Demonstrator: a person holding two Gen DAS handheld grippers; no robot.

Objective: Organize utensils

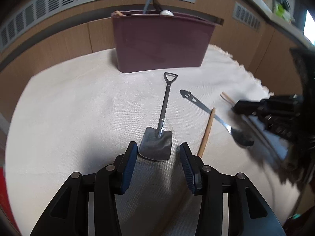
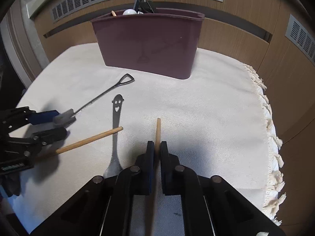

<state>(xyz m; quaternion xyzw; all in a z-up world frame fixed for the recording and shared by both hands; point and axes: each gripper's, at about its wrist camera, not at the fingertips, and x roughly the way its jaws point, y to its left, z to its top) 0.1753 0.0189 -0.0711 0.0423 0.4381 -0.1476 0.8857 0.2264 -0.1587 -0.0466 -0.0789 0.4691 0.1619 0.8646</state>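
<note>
Right gripper (image 2: pixel 157 147) jaws pinch a chopstick (image 2: pixel 158 131); left gripper (image 1: pixel 158 149) jaws spread astride the shovel spoon (image 1: pixel 157 141); bin (image 1: pixel 159 41) ahead.

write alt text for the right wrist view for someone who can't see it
The right hand-held gripper is shut on a wooden chopstick above a cream cloth. To its left lie a second chopstick, a smiley-handled spoon and a shovel-shaped spoon by the open left hand-held gripper; a maroon utensil bin stands behind.
</note>
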